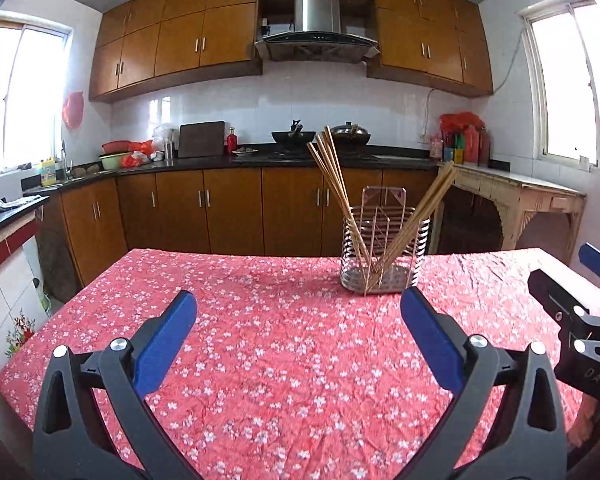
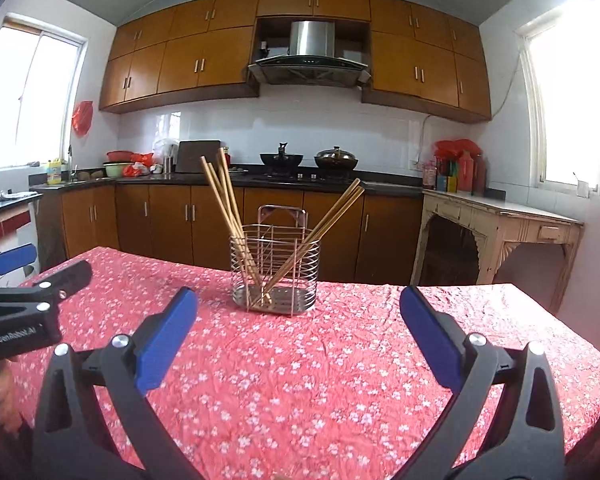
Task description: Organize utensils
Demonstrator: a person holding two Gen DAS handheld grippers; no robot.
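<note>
Red-clothed surface (image 2: 300, 360): you're hovering both grippers (image 1: 298, 322) (image 2: 299, 320) jaws wide, empty; nudging that light rack (image 2: 275, 276) risks spilling the chopsticks (image 2: 224, 200).

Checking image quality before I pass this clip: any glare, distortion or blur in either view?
Left wrist view: windows blown out white, cabinets bowed by the fisheye, chopsticks sharp. Right wrist view: same window glare, dark corner vignetting, wire holder crisp.
</note>
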